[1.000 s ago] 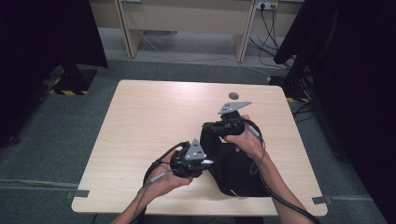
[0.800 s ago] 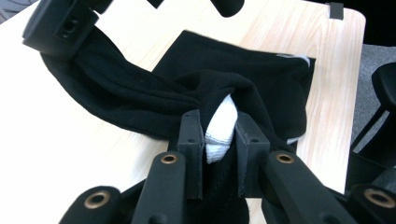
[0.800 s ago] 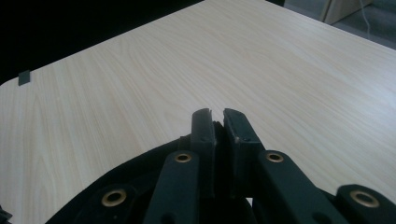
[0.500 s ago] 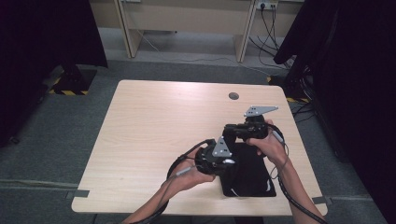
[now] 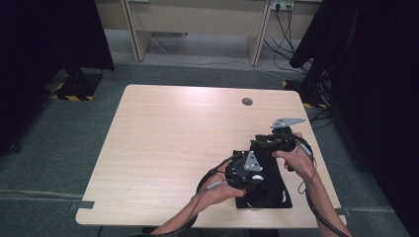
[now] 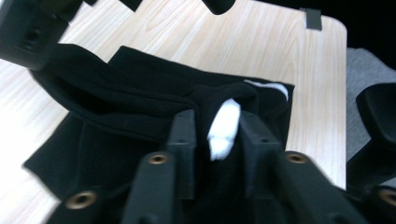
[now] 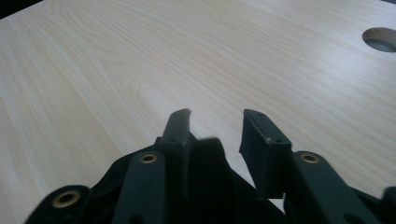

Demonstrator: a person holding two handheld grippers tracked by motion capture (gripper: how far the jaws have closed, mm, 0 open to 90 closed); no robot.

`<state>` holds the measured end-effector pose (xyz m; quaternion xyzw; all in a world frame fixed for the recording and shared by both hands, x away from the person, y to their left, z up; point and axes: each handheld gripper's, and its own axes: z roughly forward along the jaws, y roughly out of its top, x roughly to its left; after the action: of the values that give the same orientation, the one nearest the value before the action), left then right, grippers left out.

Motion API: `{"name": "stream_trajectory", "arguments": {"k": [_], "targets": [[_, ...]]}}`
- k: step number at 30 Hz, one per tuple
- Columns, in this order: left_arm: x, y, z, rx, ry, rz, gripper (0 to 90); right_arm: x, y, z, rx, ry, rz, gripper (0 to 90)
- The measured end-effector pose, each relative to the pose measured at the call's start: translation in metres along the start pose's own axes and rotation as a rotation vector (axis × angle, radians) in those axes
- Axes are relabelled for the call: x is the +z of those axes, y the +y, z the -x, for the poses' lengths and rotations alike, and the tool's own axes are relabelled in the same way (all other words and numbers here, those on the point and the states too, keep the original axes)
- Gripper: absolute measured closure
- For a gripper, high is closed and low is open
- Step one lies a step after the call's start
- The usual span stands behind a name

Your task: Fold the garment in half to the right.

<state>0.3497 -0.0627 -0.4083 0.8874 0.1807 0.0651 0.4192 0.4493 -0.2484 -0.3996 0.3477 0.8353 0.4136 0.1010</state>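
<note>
A black cloth (image 5: pixel 269 190) lies flat near the table's front right corner, with a small white mark (image 5: pixel 284 196) at its near corner. My left gripper (image 5: pixel 254 180) hovers low over it. In the left gripper view its jaws have just been opening, and a fold of the cloth (image 6: pixel 140 98) with a white tag (image 6: pixel 224 126) sits between the left gripper's (image 6: pixel 217 126) fingers. My right gripper (image 5: pixel 258 144) is at the cloth's far edge. Its jaws have just been opening too. In the right gripper view (image 7: pixel 217 121) bare table shows between the tips, and the cloth (image 7: pixel 210 177) rests against one finger.
The light wooden table (image 5: pixel 173 138) has a round cable hole (image 5: pixel 247 101) at the back right, also in the right gripper view as the hole (image 7: pixel 380 39). Its right edge (image 5: pixel 316 148) is close to my right hand. Cables and dark curtains surround the table.
Both hands moved right and down with the black cloth. It now lies spread on the table near the front right corner, and both pairs of jaws stand wider.
</note>
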Motion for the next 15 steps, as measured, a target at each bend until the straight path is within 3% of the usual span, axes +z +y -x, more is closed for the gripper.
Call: {"name": "stream_trajectory", "arguments": {"k": [4, 6, 10, 12, 15], "targets": [[-0.005, 0.001, 0.001, -0.033, -0.022, 0.074, 46.5, -0.006, 0.001, -0.001, -0.004, -0.029, -0.008, 52.7], [-0.012, 0.002, 0.003, -0.031, -0.020, 0.095, 39.4, -0.009, 0.002, -0.002, -0.002, -0.043, -0.010, 49.8], [-0.030, -0.005, 0.002, -0.039, 0.008, 0.097, 36.9, -0.010, 0.000, -0.003, -0.001, -0.068, -0.037, 46.3], [-0.036, -0.015, -0.003, -0.061, 0.038, 0.082, 35.9, -0.011, -0.002, -0.003, -0.012, -0.104, -0.062, 45.2], [-0.036, -0.030, -0.006, -0.099, 0.068, 0.056, 32.0, -0.012, -0.007, -0.002, 0.005, -0.118, -0.084, 44.6]]}}
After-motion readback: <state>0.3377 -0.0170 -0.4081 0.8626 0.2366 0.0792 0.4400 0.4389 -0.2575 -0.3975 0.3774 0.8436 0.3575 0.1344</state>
